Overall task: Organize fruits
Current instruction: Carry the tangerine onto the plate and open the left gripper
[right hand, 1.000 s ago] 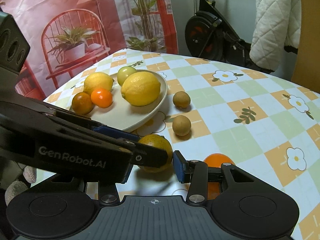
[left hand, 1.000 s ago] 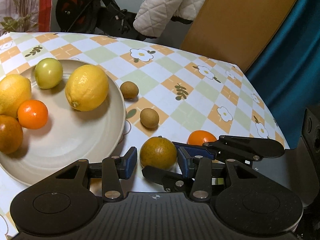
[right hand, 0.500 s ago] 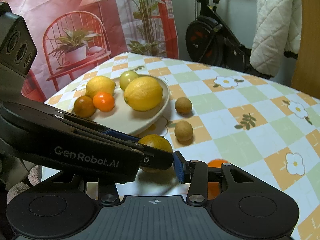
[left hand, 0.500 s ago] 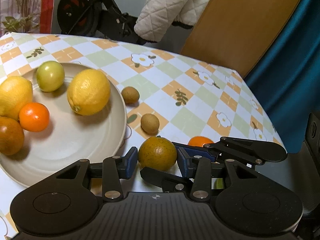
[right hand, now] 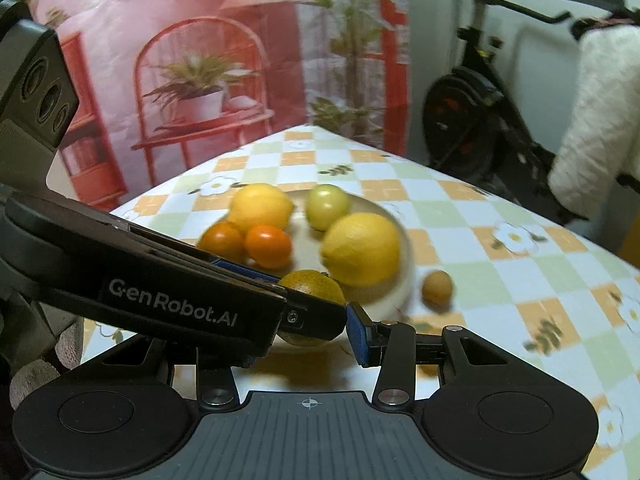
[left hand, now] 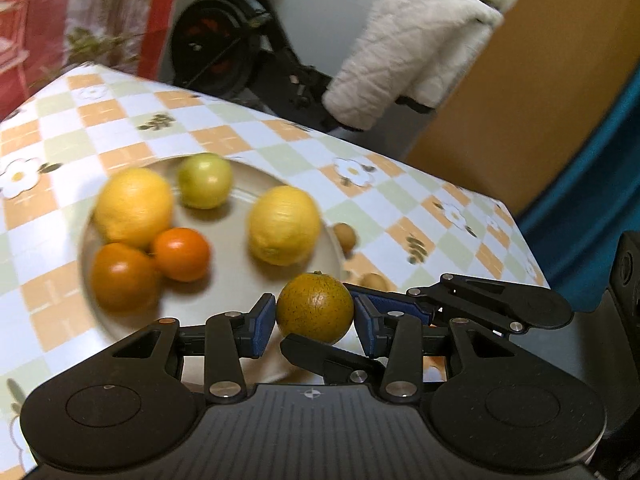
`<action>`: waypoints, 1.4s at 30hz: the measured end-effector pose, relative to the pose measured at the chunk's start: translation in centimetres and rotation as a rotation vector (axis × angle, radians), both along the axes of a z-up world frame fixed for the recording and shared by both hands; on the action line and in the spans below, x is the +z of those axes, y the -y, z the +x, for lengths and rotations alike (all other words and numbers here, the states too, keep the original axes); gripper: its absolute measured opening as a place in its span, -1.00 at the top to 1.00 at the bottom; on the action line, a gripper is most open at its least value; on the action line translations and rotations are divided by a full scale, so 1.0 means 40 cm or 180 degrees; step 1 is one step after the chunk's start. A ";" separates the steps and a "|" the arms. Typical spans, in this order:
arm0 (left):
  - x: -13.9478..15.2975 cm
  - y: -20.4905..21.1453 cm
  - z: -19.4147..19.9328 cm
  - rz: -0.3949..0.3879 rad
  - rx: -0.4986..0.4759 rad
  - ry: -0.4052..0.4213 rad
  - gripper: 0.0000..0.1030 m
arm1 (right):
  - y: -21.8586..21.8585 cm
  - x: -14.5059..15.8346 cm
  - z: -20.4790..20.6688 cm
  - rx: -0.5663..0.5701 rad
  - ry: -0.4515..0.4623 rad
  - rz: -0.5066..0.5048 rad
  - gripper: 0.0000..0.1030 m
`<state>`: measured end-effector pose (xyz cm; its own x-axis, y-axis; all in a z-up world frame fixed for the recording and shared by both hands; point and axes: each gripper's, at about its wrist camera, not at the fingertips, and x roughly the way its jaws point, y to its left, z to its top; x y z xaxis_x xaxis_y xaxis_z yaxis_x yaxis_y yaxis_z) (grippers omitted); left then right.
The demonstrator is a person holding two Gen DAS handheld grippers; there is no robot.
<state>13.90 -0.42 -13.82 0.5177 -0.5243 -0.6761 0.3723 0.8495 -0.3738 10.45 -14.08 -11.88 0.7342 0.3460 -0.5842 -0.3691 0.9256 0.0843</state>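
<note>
Two grippers over my fruit plate [left hand: 224, 300].
My left gripper [left hand: 315, 318] clenches the speckled orange [left hand: 315, 307]; my right gripper's [right hand: 312, 320] grasp I cannot tell.

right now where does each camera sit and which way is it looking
Left wrist: on the left tool, looking down its fingers at the speckled green-orange citrus it grips above the cream plate; the right tool's finger crosses below.
Right wrist: on the right tool, facing the same plate; the left tool crosses its left side.
Shared: citrus, plate.
</note>
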 end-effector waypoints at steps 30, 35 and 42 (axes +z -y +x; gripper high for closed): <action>-0.038 -0.044 0.093 -0.0075 0.0177 -0.0059 0.13 | -0.080 -0.026 0.146 0.0171 0.0002 -0.0356 0.22; -0.039 -0.045 0.093 -0.0083 0.0183 -0.0071 0.13 | -0.084 -0.026 0.145 0.0163 -0.0008 -0.0375 0.22; -0.040 -0.049 0.091 -0.0092 0.0193 -0.0074 0.13 | -0.085 -0.027 0.144 0.0155 -0.0022 -0.0392 0.22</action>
<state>17.56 1.54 -15.40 0.5335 -0.5120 -0.6732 0.3115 0.8589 -0.4064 16.19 -10.70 -12.97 0.7141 0.3063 -0.6295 -0.4136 0.9101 -0.0263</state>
